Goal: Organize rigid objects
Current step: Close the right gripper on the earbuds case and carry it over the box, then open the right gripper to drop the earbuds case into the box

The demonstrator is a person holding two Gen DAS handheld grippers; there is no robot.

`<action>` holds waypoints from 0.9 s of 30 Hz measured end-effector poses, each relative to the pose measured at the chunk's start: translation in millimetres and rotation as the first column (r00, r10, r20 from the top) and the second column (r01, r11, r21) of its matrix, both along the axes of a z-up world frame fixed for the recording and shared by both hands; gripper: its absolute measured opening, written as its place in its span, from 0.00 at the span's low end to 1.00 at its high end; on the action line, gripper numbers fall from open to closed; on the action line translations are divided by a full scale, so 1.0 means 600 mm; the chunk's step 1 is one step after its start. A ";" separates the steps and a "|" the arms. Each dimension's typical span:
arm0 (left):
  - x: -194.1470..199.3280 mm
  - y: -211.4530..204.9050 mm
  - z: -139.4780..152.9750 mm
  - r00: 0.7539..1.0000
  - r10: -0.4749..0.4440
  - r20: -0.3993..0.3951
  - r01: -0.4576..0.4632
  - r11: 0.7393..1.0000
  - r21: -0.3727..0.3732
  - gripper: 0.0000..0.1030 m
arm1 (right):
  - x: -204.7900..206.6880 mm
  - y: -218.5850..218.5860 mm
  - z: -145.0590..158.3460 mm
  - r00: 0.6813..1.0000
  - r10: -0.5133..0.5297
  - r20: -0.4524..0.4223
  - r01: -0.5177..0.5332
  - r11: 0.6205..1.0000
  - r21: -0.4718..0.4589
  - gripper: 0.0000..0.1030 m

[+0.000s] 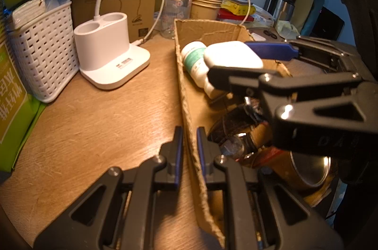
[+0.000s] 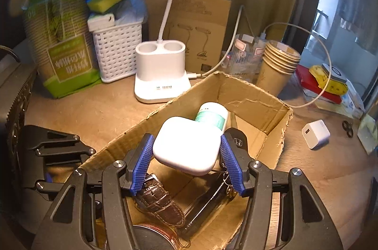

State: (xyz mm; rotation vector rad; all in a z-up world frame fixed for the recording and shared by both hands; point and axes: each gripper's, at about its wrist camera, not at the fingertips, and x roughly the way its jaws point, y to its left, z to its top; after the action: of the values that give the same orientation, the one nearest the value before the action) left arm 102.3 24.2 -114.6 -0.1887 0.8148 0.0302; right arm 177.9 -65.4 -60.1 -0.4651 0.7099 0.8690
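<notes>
An open cardboard box (image 2: 278, 108) sits on the wooden table. My right gripper (image 2: 186, 155) is shut on a white rounded square case (image 2: 186, 148) and holds it above the box; it also shows in the left wrist view (image 1: 232, 54). Inside the box lie a white pill bottle with a green label (image 2: 211, 117), a brown leather watch (image 2: 158, 200), a dark key fob (image 2: 208, 202) and a round tin (image 2: 151, 238). My left gripper (image 1: 189, 150) is shut on the box's left wall (image 1: 186, 94), one finger on each side.
A white two-hole desk stand (image 2: 160, 70) with a cable stands behind the box. A white woven basket (image 2: 118, 51), a green bag of cups (image 2: 59, 37), stacked paper cups (image 2: 278, 65) and a white charger cube (image 2: 315, 134) lie around.
</notes>
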 end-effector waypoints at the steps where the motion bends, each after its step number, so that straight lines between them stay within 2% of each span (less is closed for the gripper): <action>1: 0.000 -0.002 0.000 1.000 0.001 0.000 -0.001 1.000 0.000 0.12 | 0.000 0.002 -0.001 1.000 0.000 -0.001 -0.001 1.000 -0.009 0.59; 13: 0.002 -0.001 0.001 1.000 0.005 0.002 -0.005 1.000 0.002 0.12 | 0.010 0.011 -0.019 0.999 -0.021 -0.042 0.018 0.997 -0.078 0.59; 27: 0.001 0.002 0.003 1.000 0.006 0.002 -0.006 1.000 0.000 0.12 | 0.014 0.004 -0.016 0.996 -0.018 -0.089 0.015 0.999 -0.038 0.59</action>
State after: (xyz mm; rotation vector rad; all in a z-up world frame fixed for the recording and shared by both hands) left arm 102.7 25.3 -113.0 -0.1907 0.8118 0.0358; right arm 186.0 -63.1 -69.7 -0.4550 0.8123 0.8661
